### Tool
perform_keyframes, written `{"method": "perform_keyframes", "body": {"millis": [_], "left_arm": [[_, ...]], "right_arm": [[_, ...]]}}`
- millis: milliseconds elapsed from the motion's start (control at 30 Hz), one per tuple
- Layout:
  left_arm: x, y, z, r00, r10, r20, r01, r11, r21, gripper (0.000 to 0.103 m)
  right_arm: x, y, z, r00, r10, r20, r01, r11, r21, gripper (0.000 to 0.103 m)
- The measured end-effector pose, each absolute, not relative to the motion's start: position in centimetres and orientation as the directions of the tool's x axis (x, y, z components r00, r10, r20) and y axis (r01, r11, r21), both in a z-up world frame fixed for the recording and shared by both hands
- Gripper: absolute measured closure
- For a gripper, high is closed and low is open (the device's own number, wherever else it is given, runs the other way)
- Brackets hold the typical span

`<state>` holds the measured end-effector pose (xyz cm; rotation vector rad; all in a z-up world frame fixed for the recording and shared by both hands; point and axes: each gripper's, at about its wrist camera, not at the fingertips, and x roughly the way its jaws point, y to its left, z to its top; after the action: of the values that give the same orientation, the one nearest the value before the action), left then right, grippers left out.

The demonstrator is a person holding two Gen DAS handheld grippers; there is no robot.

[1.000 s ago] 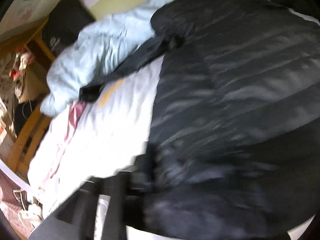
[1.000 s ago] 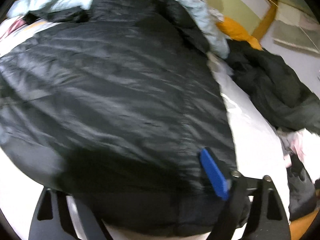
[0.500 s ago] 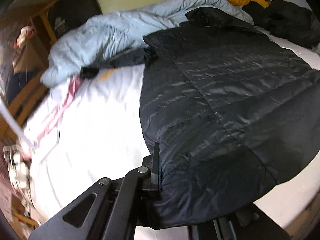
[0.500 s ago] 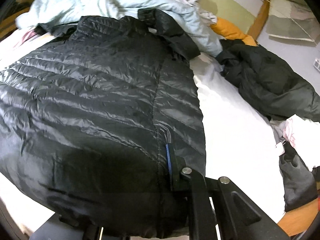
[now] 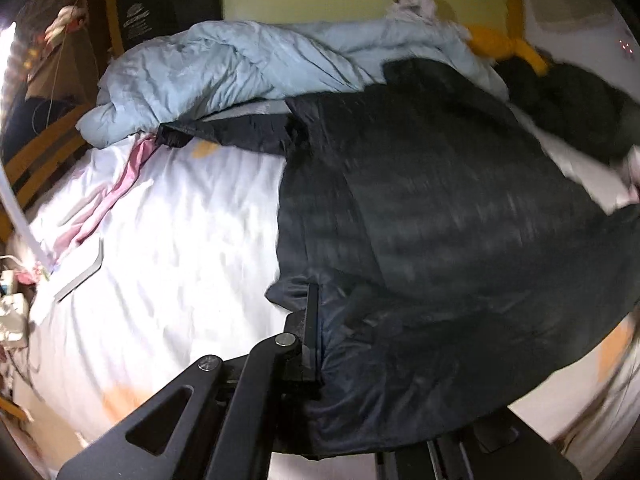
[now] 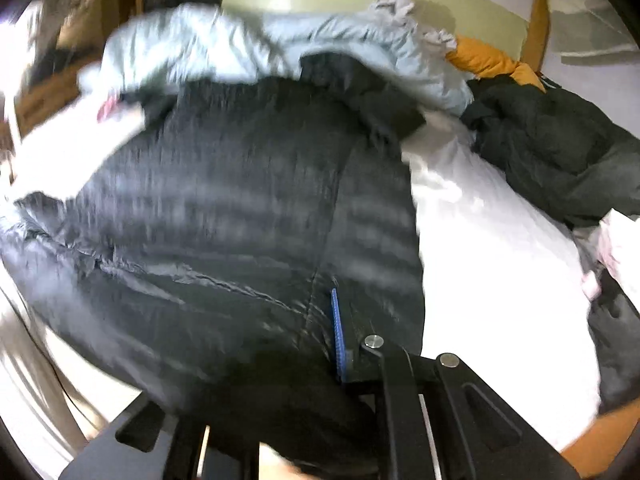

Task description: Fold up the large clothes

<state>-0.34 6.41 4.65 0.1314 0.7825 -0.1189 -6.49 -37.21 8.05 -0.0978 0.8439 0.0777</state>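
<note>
Black quilted jacket (image 5: 440, 208) (image 6: 248, 216): spread across white bed sheet (image 5: 168, 248) (image 6: 480, 264), hem toward cameras, collar end against pale-blue duvet (image 5: 240, 68) (image 6: 224, 52) at far side. One sleeve (image 5: 232, 130) is seen stretched out to the jacket's left, cuff resting by the duvet edge.

Left gripper (image 5: 316, 344): clamped tight on hem at the jacket's left edge; fabric is bunched and raised off sheet there. Right gripper (image 6: 344, 344): jaws just closed, hem fabric pinched betw. blue pad and black finger near the jacket's right edge. Both views blurred.

Open room: bare sheet wide on the jacket's left, up to a pink strip (image 5: 116, 196) nr bed edge; bare sheet also on the right, narrower, bounded by a dark heap of clothing (image 5: 568, 108) (image 6: 560, 148). Orange item (image 5: 500, 46) (image 6: 492, 60) lies betw. duvet and dark heap. Wooden bed frame (image 5: 44, 148) visible at far left.
</note>
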Motion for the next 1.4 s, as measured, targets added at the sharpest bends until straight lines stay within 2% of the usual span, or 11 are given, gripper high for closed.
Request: {"method": "perform_keyframes", "body": {"millis": [100,333,433,500,567,633,867,967,1133,1233,1400], "left_arm": [[3.7,5.8,4.3,0.681,-0.064,-0.730,0.123,0.992,0.027,0.099],[11.4,4.1,-0.9,0.588,0.001,-0.809,0.093,0.993,0.069,0.095],[11.9,3.6,-2.3,0.600,0.010,-0.800,0.121,0.987,0.103,0.092],[11.4,3.3,-2.2,0.636,0.034,-0.771,0.133,0.979,0.152,0.081],[11.2,3.6,-1.5,0.685,0.074,-0.724,0.107,0.974,0.201,0.040],[10.6,4.3,-0.5,0.740,0.103,-0.665,0.051,0.977,0.209,0.015],[7.6,6.2,3.3,0.860,0.043,-0.509,0.019,0.993,0.116,0.007],[6.7,5.2,3.3,0.868,-0.013,-0.497,0.085,0.989,0.122,0.007],[6.5,2.4,2.0,0.824,-0.095,-0.559,0.180,0.979,0.099,0.007],[7.0,1.4,0.2,0.760,-0.161,-0.629,0.218,0.976,0.014,0.007],[9.4,1.1,-4.6,0.659,0.001,-0.752,0.109,0.989,0.097,0.005]], "right_arm": [[-1.9,-37.9,8.5,0.671,0.028,-0.741,-0.081,0.996,-0.036,0.083],[6.1,-37.3,4.8,0.612,-0.014,-0.791,-0.064,0.996,-0.067,0.083],[6.7,-37.6,3.8,0.626,-0.067,-0.777,-0.031,0.993,-0.111,0.058],[6.8,-38.2,3.7,0.640,-0.132,-0.757,0.034,0.989,-0.143,0.030],[6.6,-39.1,4.1,0.654,-0.136,-0.744,0.067,0.990,-0.123,0.029],[6.2,-39.8,4.7,0.673,-0.141,-0.726,0.098,0.990,-0.102,0.027],[3.7,-39.6,7.8,0.768,-0.351,-0.535,0.255,0.935,-0.248,0.018],[2.9,-40.1,8.9,0.800,-0.330,-0.502,0.254,0.943,-0.216,0.018],[3.0,-39.6,8.2,0.794,-0.081,-0.603,0.057,0.997,-0.058,0.018],[4.3,-38.3,6.1,0.726,-0.058,-0.685,0.014,0.997,-0.070,0.018],[6.1,-38.2,1.8,0.582,0.061,-0.811,0.022,0.996,0.090,0.018]]}}
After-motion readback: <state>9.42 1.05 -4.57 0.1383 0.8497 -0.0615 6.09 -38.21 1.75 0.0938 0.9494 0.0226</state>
